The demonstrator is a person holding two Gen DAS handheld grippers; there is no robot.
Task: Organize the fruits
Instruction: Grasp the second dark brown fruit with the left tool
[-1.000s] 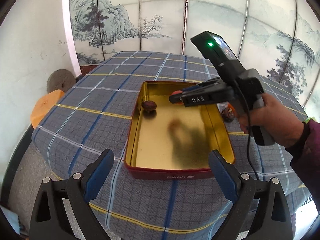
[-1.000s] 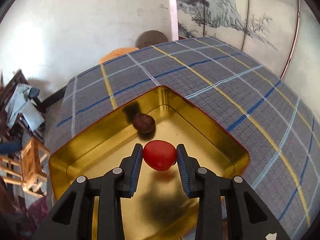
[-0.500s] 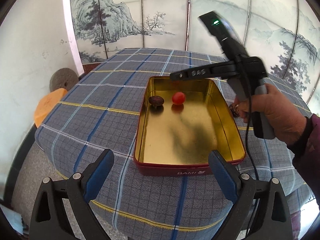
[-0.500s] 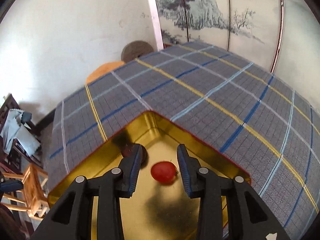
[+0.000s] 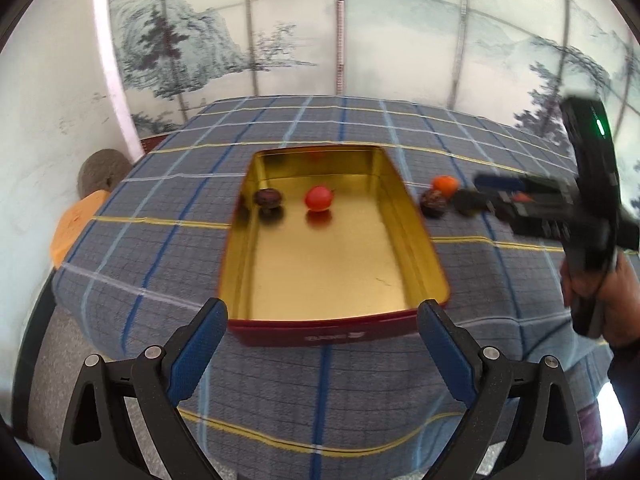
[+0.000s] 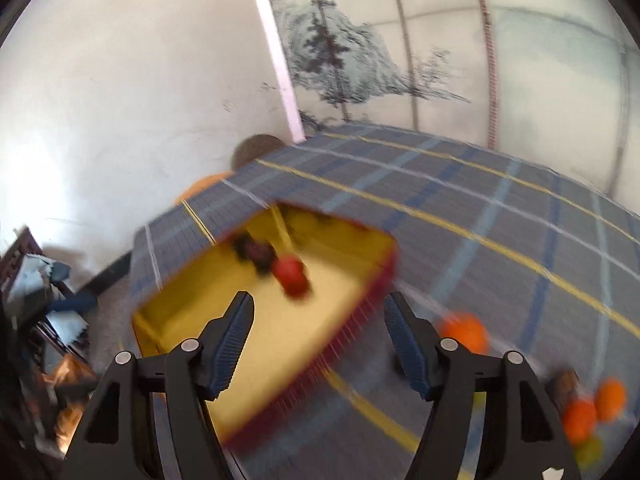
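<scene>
My right claw (image 6: 318, 344) has just been opening, ribbed pads empty. A glossy round red fruit (image 5: 319, 198) lies in the shiny gold tin (image 5: 416, 248). My left claw (image 5: 320, 354) gapes wide.

A tin box (image 5: 416, 264) sits on a cloth-covered table (image 5: 168, 216). Inside, near its far end, a cherry tomato (image 5: 319, 198) lies to the right of a walnut (image 5: 269, 198), slightly apart. Outside the box's right wall, another walnut (image 5: 433, 203) touches an orange fruit (image 5: 445, 185) just behind it. Further right lies a cluster of small fruits (image 6: 592, 412). A painted screen (image 5: 360, 40) stands behind the table.
</scene>
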